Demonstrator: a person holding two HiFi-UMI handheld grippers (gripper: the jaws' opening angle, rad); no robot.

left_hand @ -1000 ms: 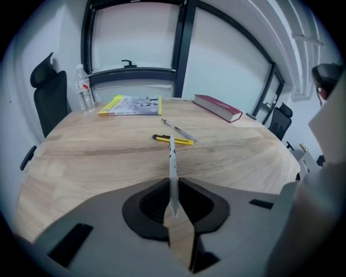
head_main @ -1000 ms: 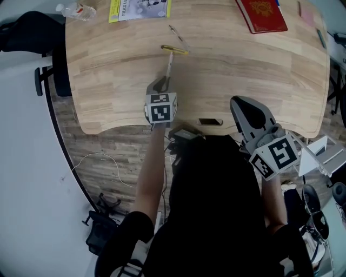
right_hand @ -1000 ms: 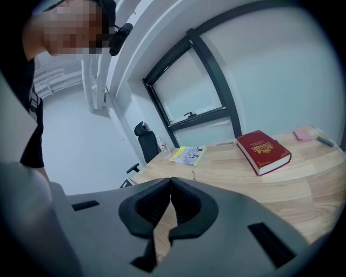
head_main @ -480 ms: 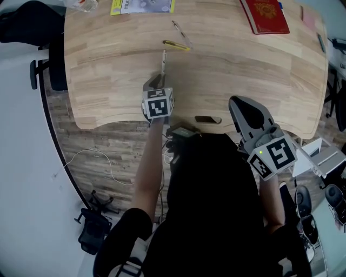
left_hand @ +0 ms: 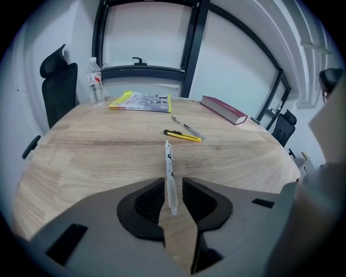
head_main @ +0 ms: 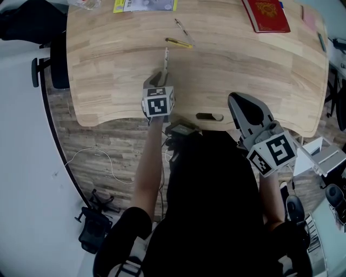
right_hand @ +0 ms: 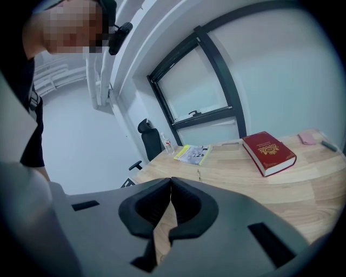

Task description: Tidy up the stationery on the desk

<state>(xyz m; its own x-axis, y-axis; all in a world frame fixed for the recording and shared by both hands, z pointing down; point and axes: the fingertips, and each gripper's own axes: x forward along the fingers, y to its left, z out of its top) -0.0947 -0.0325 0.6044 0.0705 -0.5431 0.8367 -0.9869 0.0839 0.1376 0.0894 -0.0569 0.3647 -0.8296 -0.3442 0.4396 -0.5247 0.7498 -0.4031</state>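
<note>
**A:** Left gripper point(left_hand: 173, 181): jaw state?

**B:** The jaws are seen a little apart. The near end of a white pen point(left_hand: 169, 167) is enclosed between them. The barrel appears to be touched by one pad, and a sliver of gap is seen at the other, so no clamp is recorded. The rest of the pen is laid on the wooden desk point(left_hand: 81, 157), pointing away from the gripper.

**A:** Right gripper point(right_hand: 171, 181)?

**B:** Its pads are pressed together and nothing is held between them. It is held over the desk's near edge at the person's right, well apart from the pen.

**A:** What is hidden or cut off?

**B:** In the head view the left jaws are covered by the marker cube, so only the pen's far part is shown. Part of the near desk edge is masked by the person's dark clothing. A yellow booklet point(head_main: 145, 5) is cropped by the top of that view.

**A:** Materials and shapes?

**B:** The desk is pale wood grain with rounded corners. A flat yellow cutter point(left_hand: 183, 136) is noted just beyond the pen's tip and is not seen to touch it. A slim grey pen point(left_hand: 187, 127) is laid at an angle beside the cutter. A red hardback point(right_hand: 268, 152) with a gold emblem is placed at the far right. Near it, a small pink item point(right_hand: 308, 137) is too small to be identified.

**A:** Containers?

**B:** A clear plastic bottle point(left_hand: 95, 81) with a red label is stood upright by the booklet. Its fill level cannot be read.
</note>
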